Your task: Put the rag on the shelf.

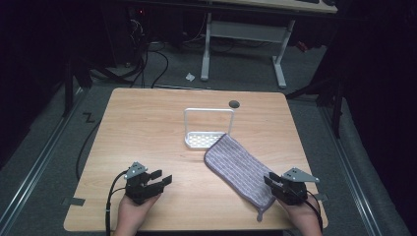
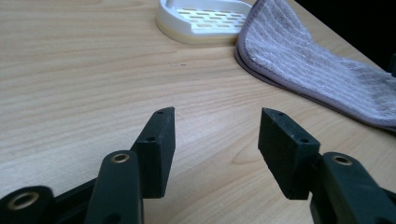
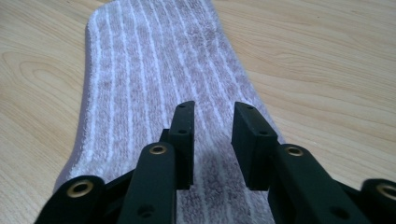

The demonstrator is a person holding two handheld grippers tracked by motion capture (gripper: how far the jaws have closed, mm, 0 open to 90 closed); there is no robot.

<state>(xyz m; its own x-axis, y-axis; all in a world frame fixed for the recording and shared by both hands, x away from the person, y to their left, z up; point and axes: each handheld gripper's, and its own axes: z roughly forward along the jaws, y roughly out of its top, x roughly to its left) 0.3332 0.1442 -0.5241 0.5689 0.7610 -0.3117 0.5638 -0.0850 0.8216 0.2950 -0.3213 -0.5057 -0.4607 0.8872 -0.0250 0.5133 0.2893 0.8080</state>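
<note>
A grey-purple striped cloth (image 1: pixel 240 168) lies flat on the wooden table (image 1: pixel 147 128), running from the white rack (image 1: pixel 208 129) down toward the front right. My right gripper (image 1: pixel 272 181) hovers over the cloth's near end; in the right gripper view its jaws stand a little apart above the cloth (image 3: pixel 154 79) with nothing between them, right gripper (image 3: pixel 212 140). My left gripper (image 1: pixel 162 178) rests at the front left over bare wood, open and empty; in the left gripper view, left gripper (image 2: pixel 215 149), the cloth (image 2: pixel 317 70) and rack (image 2: pixel 205 21) lie ahead to the right.
A small dark hole (image 1: pixel 234 103) sits near the table's far edge. Beyond the table are a white desk frame (image 1: pixel 243 44) and cables on the grey floor. Bare wood spreads across the table's left half and centre.
</note>
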